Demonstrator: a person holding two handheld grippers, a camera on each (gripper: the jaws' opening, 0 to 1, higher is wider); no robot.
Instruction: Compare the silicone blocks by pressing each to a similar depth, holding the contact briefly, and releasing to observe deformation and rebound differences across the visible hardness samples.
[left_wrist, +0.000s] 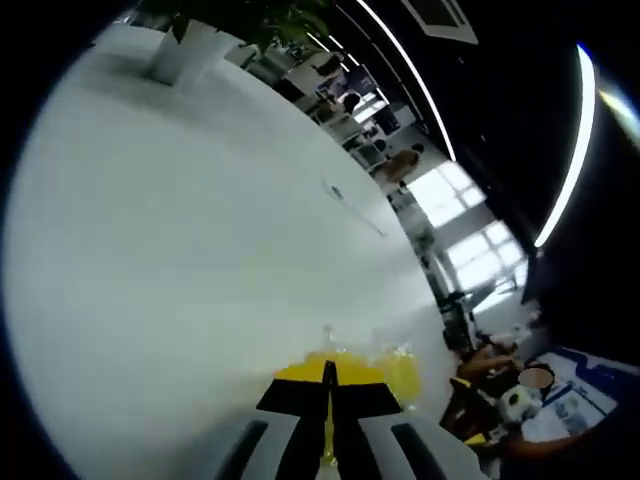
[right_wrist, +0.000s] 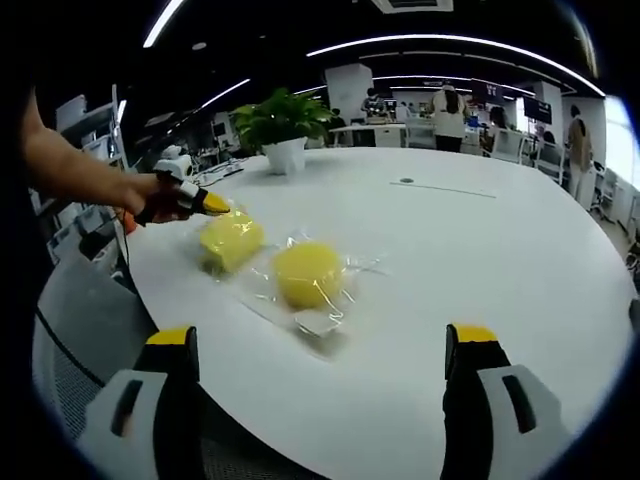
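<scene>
On a white round table (right_wrist: 480, 270), the left gripper (right_wrist: 212, 204), jaws together, noses the wrapped yellow block (right_wrist: 230, 240); a rounder block (right_wrist: 308, 274) lies just beside. The right gripper (right_wrist: 320, 345) hangs wide open, empty. Both look soft, light, film-slick: press the top centre.

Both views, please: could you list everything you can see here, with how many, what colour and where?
Silicone blocks: two, yellow, in clear wrap, on the table; a squarish one and a round one.
Table: one, white, round.
Potted plant: one, green in a white pot, at the far edge of the table.
People: several, standing in the office behind, far off.
Left gripper: one, yellow-tipped, shut, its tip at the squarish block, held in a hand.
Right gripper: one, yellow-tipped, open, short of the round block.
</scene>
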